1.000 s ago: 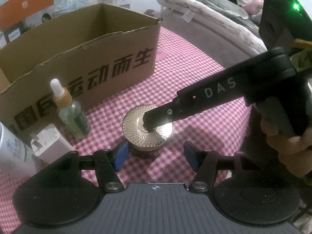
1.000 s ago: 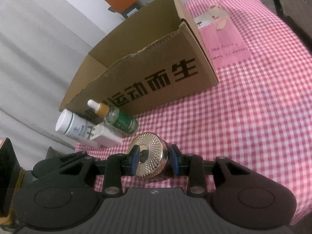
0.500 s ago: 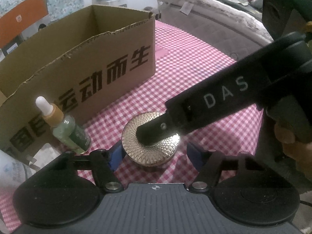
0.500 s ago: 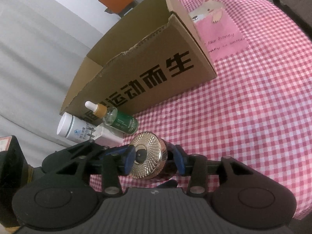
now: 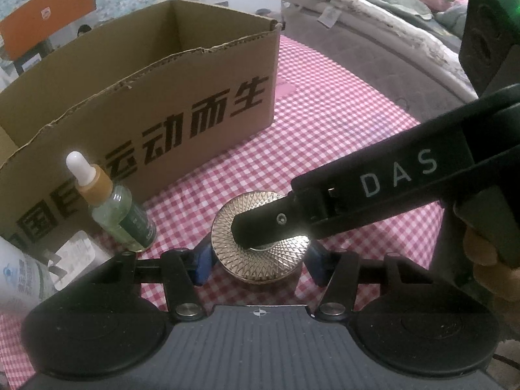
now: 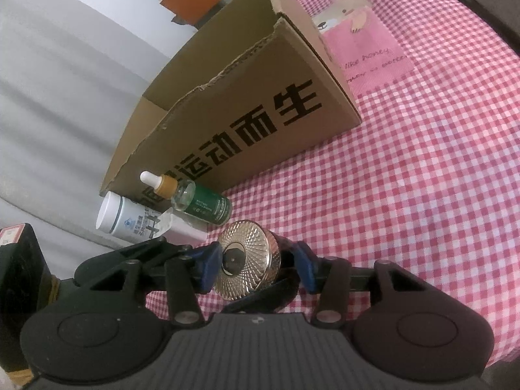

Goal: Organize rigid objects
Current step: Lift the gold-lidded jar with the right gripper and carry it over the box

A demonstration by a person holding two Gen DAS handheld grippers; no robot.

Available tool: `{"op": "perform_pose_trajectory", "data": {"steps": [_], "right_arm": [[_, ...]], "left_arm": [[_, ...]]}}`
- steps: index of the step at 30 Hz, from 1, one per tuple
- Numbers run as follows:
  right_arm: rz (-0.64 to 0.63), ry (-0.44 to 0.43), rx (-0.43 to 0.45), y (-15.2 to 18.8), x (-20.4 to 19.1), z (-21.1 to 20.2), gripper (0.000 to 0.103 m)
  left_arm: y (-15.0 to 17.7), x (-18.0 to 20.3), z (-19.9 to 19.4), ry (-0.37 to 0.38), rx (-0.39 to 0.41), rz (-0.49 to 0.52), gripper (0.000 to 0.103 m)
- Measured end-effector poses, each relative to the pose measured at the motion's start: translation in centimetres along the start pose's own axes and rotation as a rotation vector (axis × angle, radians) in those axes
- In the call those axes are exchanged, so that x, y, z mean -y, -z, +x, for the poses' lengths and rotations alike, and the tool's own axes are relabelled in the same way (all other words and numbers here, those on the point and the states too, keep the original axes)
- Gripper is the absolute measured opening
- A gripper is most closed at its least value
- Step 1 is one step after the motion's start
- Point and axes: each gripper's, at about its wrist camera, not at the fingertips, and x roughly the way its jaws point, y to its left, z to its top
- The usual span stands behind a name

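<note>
The gold-lidded jar (image 5: 260,247) stands on the checked cloth (image 5: 341,123) before the box (image 5: 162,97). The left gripper (image 5: 256,261) is closing around it; the right gripper (image 6: 256,268) straddles it, apparently half open and not gripping.

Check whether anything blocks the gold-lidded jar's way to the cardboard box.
A finger of the right gripper lies across the gold-lidded jar, blocking a lift. The left gripper is closing with the jar between its jaws. Between jar and cardboard box only checked cloth shows; the dropper bottle stands aside, left.
</note>
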Motion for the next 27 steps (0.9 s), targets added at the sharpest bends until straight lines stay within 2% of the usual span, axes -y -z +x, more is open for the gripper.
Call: {"op": "perform_pose_trajectory", "data": {"steps": [27], "right_arm": [[-0.053, 0.010, -0.003, -0.3, -1.5, -0.3, 0.051]], "left_arm": [[0.3, -0.6, -1.2, -0.006, 0.022, -0.034, 0.056]]}}
